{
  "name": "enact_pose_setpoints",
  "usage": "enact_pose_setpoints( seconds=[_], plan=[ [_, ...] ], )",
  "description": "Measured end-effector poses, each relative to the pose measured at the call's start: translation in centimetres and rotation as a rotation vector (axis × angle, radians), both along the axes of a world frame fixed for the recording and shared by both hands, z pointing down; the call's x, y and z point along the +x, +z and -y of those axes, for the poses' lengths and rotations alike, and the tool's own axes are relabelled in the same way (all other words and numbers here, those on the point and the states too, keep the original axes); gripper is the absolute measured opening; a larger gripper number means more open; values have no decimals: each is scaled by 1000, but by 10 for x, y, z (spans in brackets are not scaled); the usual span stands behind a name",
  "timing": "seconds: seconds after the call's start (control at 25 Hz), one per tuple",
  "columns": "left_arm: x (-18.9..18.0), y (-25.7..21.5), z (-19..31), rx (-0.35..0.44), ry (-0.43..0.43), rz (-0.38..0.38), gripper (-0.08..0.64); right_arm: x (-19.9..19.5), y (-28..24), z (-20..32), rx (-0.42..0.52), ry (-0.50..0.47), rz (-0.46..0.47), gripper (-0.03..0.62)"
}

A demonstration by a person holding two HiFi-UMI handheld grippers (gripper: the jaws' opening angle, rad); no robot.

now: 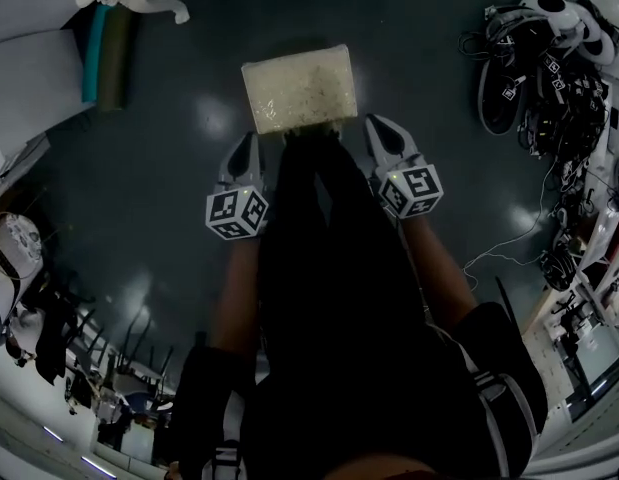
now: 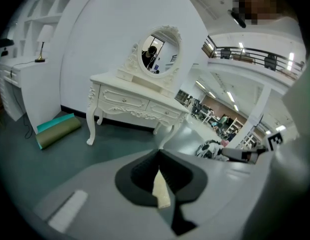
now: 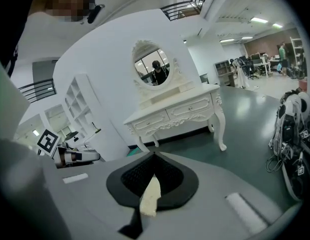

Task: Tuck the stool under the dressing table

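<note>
The dark, glossy floor (image 1: 139, 188) of a big open hall ran clear up to the white carved dressing table (image 2: 134, 104) with its oval mirror (image 2: 160, 51), and the stool (image 1: 299, 88) stood just ahead of the person's legs, well apart from that table. Its square seat looked like a soft, fleecy cream pad over a stiff frame, probably light enough for two grippers. The cover would likely stretch or slip if pulled alone, so the firm rim at the two near corners seemed the better hold, moved evenly to keep the stool from twisting. The left gripper (image 1: 251, 140) and right gripper (image 1: 373, 123) met those near corners, each with jaws pressed together on a thin cream sliver (image 2: 161, 190), apparently the seat's cover. Only the head view showed the stool whole, though its legs were hidden beneath the seat, and it never showed the table. Only the gripper views showed the table, the open gap between its legs, and the pinched jaws, with the stool reduced to that sliver
</note>
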State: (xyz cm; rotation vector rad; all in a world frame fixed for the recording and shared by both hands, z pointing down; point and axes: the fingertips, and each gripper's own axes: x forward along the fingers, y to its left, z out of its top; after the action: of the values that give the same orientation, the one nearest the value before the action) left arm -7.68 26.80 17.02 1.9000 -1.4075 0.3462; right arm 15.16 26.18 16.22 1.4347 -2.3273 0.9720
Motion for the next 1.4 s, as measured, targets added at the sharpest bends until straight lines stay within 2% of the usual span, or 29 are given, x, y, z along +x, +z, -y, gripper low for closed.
enact_pose_setpoints(
  seconds=[0.48, 0.76, 0.96, 1.04, 1.24, 1.4],
  plan=[
    [-17, 95, 7, -57, -15, -34, 11, -19, 97, 11, -75, -11, -9, -2],
    [-23, 148, 9, -93, -23, -56, 12, -15, 154, 13, -116, 1, -18, 0],
    [-25, 178, 16, -107, -8, -56, 21, -12, 193, 14, -142, 13, -35, 29],
    [-23, 192, 15, -116, 1, -57, 78, -10, 206, 12, -155, 13, -41, 35],
    [-23, 227, 10, -155, 12, -62, 140, -13, 233, 10, -188, -5, -37, 75],
    [-24, 258, 4, -203, 3, -98, 209, -16, 261, 10, -230, -29, -29, 163]
  ],
)
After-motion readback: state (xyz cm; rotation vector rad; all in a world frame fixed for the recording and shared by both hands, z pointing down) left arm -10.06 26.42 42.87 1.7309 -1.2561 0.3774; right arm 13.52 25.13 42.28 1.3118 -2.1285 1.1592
